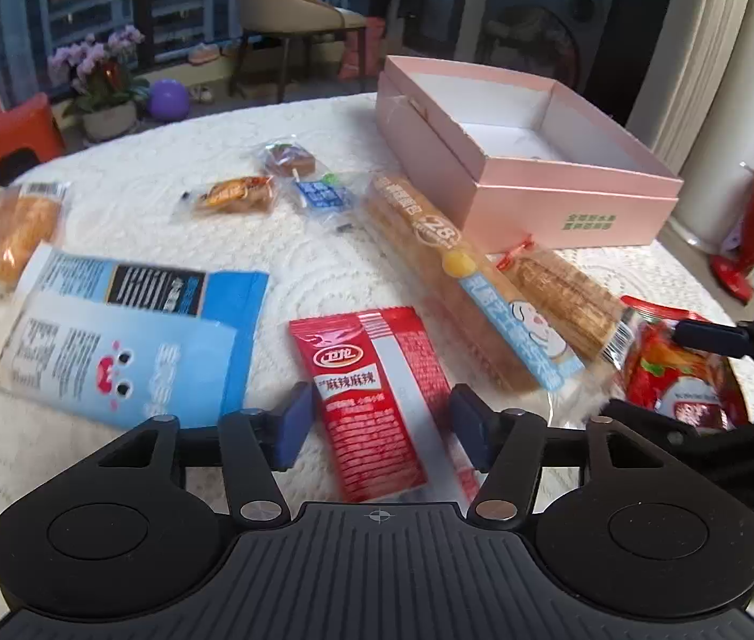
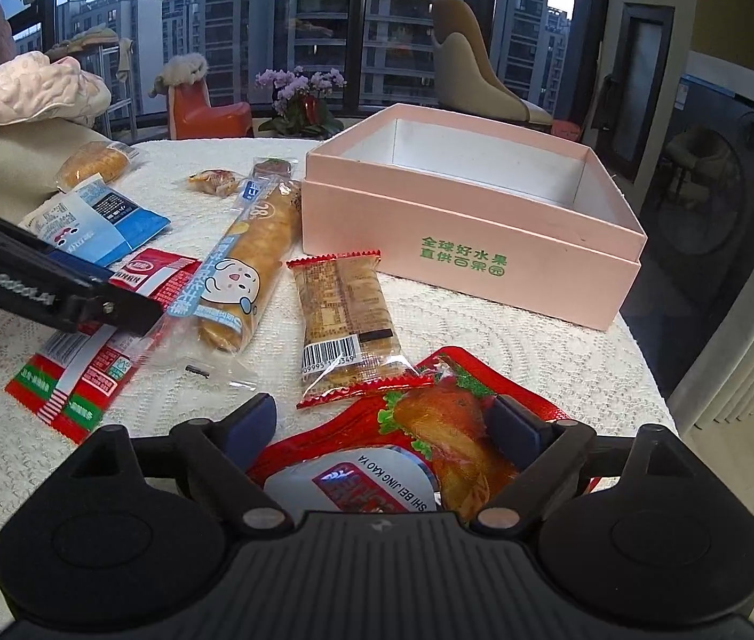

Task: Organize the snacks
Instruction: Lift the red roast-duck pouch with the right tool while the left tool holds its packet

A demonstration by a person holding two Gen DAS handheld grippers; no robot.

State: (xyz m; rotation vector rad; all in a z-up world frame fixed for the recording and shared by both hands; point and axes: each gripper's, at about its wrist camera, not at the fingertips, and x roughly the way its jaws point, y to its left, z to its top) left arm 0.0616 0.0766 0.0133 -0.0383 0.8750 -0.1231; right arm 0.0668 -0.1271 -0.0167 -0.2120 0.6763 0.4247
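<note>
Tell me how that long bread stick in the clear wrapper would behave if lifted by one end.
The long bread stick would probably sag, since it looks soft. Its glossy wrapper may slip between pads. Its loose, empty wrapper end would likely crumple.

Two wrist-mounted fisheye views, each looking forward and downward along its own gripper's fingers, low and close over a white-clothed table point(image 1: 126, 197). Left wrist view: faces the window wall, the pink box point(image 1: 579, 208) at 1 o'clock, the red packet point(image 1: 377, 400) directly below, the right gripper point(image 1: 718, 368) entering at 3 o'clock. Right wrist view: the same pink box point(image 2: 462, 256) near 12 o'clock, the duck packet point(image 2: 430, 426) nearest the lens, the left gripper point(image 2: 56, 288) intruding at 9 o'clock. Shared ground: box, long bread roll point(image 1: 462, 288) point(image 2: 248, 261), red packet point(image 2: 104, 341), blue packet point(image 1: 126, 336) point(image 2: 94, 218).
</note>
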